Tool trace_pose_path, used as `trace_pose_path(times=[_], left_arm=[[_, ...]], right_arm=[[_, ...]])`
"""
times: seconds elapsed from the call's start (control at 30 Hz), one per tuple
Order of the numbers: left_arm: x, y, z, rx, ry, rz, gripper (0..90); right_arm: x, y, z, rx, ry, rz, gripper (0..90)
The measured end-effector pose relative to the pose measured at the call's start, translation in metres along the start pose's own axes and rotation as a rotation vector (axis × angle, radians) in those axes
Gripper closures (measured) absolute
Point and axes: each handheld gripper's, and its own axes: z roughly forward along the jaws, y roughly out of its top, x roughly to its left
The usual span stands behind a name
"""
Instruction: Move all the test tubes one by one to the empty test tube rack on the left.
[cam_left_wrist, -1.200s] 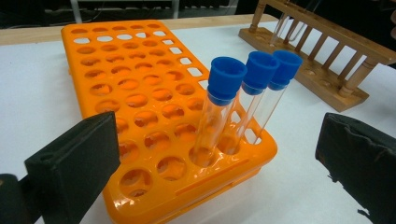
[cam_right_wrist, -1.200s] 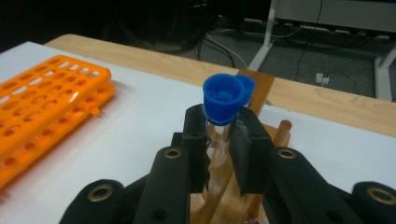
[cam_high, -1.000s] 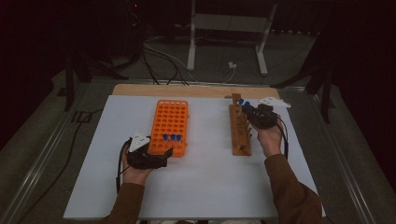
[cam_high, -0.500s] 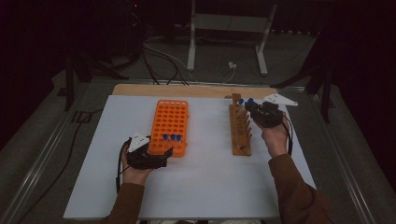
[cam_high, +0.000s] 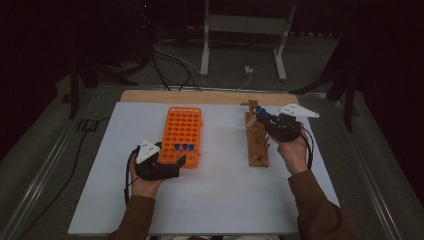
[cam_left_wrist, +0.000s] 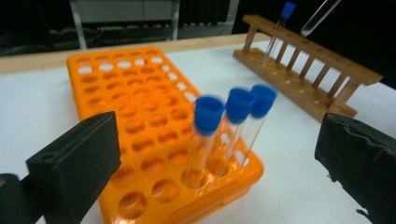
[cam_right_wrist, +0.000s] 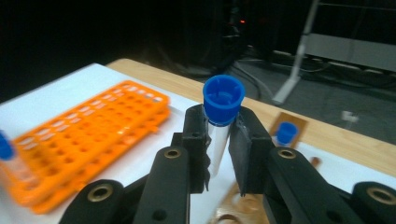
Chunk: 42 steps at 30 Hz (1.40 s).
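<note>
Blue-capped tube (cam_right_wrist: 219, 126) stands clamped between the right gripper's (cam_right_wrist: 218, 154) jaws.

White table (cam_high: 215, 200), 2 tube racks (cam_high: 182, 134)

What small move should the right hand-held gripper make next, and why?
Probably carry the tube across to the orange rack. The right hand-held gripper is shut on a blue-capped tube, which is lifted clear of the wooden rack. Three capped tubes already stand in the orange rack, with free holes beside them.
</note>
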Motion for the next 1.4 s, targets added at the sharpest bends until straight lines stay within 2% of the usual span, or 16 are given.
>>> trace_pose_path(times=[0.2,0.27,0.53,0.63,0.9,1.07,1.4], left_arm=[[-0.02,0.016,-0.004,-0.033,-0.037,0.065,3.1],[-0.028,0.02,-0.002,-0.035,-0.034,0.085,5.1],[-0.051,0.032,0.015,-0.023,-0.067,0.123,14.0],[-0.06,0.036,0.026,-0.015,-0.067,0.137,17.8],[-0.075,0.036,0.056,0.019,-0.094,0.126,37.2],[-0.087,0.036,0.071,0.04,-0.11,0.153,49.8],[-0.093,0.038,0.075,0.023,-0.119,0.192,70.7]], right_arm=[[0.014,-0.001,0.001,0.007,0.067,-0.001,77.0],[0.02,-0.001,0.002,0.013,0.086,-0.006,77.0],[0.044,-0.004,0.003,0.028,0.153,-0.01,76.9],[0.05,-0.005,0.003,0.034,0.175,-0.008,76.9],[0.064,-0.009,0.006,0.07,0.222,-0.006,76.9],[0.074,-0.009,0.008,0.084,0.254,-0.012,76.9],[0.085,-0.011,0.011,0.111,0.289,-0.028,76.9]])
